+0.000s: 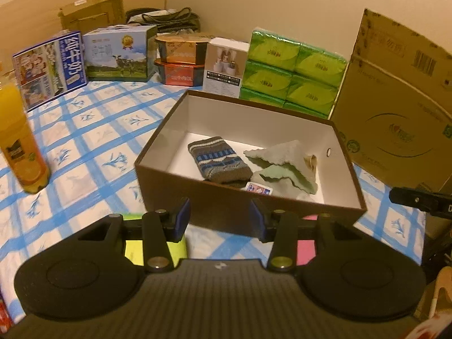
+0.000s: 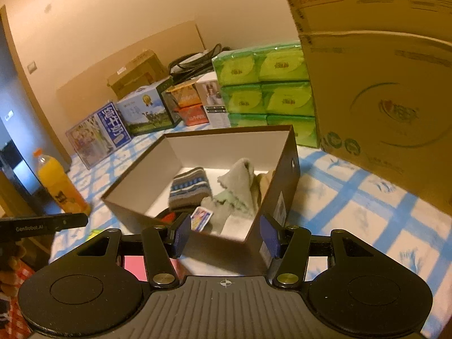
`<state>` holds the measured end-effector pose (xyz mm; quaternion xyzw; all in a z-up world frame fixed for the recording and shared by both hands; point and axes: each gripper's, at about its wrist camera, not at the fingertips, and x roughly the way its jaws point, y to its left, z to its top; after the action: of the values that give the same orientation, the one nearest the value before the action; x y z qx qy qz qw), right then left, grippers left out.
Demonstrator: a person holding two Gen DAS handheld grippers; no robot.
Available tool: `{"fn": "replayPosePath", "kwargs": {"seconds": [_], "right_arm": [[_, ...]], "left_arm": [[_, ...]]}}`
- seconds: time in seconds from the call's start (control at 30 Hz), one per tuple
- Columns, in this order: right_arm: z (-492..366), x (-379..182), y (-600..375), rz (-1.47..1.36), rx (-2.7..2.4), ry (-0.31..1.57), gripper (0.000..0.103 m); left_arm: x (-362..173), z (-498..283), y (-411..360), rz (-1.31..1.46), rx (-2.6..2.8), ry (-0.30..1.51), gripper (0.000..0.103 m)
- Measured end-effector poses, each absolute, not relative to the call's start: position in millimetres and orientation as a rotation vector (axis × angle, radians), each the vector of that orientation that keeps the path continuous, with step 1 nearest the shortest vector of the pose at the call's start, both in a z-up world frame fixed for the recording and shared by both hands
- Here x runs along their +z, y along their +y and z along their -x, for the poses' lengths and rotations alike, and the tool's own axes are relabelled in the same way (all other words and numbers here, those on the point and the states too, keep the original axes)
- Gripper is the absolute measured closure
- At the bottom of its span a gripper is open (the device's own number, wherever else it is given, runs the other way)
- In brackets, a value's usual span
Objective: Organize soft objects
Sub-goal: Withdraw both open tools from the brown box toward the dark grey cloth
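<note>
1. The left gripper (image 1: 219,217) hovered empty, fingers apart, before the box (image 1: 349,175).
2. Inside lay the knitted sock (image 1: 219,160) and green cloth (image 1: 285,163), seemingly gathered there for tidiness.
3. The right gripper (image 2: 225,236) likewise gaped, holding nothing.

Striped sock (image 1: 219,158), green cloth (image 1: 285,166) inside box (image 1: 248,197)

One brown box (image 1: 214,214), one striped sock (image 1: 219,159), one green cloth (image 1: 282,163), one juice bottle (image 1: 19,141), six green tissue packs (image 1: 293,70), two milk cartons (image 1: 48,67)
</note>
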<state>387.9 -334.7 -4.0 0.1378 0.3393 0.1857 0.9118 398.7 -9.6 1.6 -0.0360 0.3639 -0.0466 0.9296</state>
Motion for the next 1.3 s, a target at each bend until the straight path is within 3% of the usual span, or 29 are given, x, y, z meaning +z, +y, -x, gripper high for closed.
{"fn": "replayPosePath", "kwargs": {"seconds": [0.77, 1.3], "right_arm": [[-227, 36, -322, -0.366, 0.380, 0.679, 0.048], [-162, 4, -316, -0.332, 0.325, 0.744, 0.048]], "left_arm": [[39, -222, -24, 0.124, -0.113, 0.729, 0.052], [19, -158, -44, 0.117, -0.180, 0.757, 0.052]]}}
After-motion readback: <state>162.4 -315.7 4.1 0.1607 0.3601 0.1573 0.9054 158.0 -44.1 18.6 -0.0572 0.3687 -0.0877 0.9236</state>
